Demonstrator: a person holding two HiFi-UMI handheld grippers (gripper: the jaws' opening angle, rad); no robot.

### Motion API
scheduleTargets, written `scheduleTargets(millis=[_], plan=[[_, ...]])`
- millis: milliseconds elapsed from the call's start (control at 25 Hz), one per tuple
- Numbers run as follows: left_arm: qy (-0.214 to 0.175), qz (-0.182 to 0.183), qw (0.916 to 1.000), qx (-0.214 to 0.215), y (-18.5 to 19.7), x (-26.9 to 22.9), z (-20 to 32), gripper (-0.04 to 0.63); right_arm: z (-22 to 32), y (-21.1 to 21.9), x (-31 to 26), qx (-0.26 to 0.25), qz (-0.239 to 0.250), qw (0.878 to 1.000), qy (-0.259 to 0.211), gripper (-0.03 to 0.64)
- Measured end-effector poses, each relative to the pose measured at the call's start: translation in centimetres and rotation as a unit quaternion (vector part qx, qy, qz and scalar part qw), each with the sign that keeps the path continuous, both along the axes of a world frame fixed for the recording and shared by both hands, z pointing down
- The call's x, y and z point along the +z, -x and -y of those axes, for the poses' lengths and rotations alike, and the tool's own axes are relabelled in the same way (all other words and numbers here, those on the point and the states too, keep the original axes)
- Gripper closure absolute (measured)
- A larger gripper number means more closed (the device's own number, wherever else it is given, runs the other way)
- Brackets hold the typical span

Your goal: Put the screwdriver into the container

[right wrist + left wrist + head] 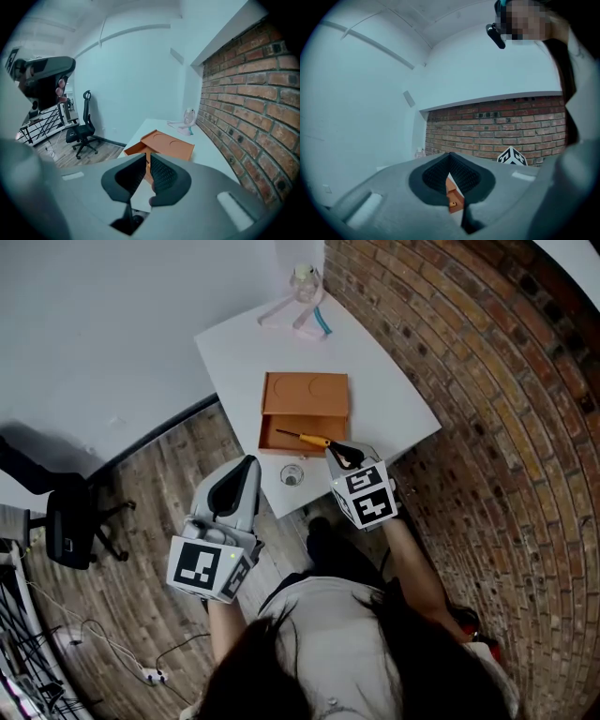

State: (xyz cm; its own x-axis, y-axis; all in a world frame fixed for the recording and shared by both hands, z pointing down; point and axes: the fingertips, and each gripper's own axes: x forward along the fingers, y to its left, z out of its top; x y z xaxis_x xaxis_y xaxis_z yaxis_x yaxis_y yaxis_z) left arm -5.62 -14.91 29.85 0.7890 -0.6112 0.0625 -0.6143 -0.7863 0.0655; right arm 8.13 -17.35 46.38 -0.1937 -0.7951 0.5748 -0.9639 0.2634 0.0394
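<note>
An orange container [305,397] stands open on the white table [394,381], its lid laid back. The screwdriver [307,439], yellow-handled with a dark shaft, lies across the front tray of that container. My right gripper [337,452] hovers just off the handle's right end, apart from it. In the right gripper view its jaws [146,158] show a narrow slit with nothing between them, and the container [169,143] lies beyond. My left gripper [246,470] hangs off the table's left edge over the floor, jaws together and empty; a sliver of the container [453,193] shows past them.
A small clear glass [292,474] sits on the table's near edge, between the two grippers. A bottle [305,281] with pink and teal items stands at the far end. A brick wall [487,381] runs along the right. An office chair [70,521] and cables [103,643] are on the wooden floor.
</note>
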Motion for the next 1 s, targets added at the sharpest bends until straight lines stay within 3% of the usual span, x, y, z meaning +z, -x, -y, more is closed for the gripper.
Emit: scheduleTargets(millis=[520, 1000], plan=[[-0.003, -0.010, 0.9999, 0.013, 1.4, -0.3, -5.1, 0.594, -5.6, 1.3, -3.8, 0.029, 0.040, 0.998, -0.050, 0.603], [-0.011, -0.014, 0.9998, 0.011, 2.4, -0.4, -8.8, 0.594, -10.1, 2.1, -7.0, 0.039, 0.044, 0.992, -0.108, 0.611]])
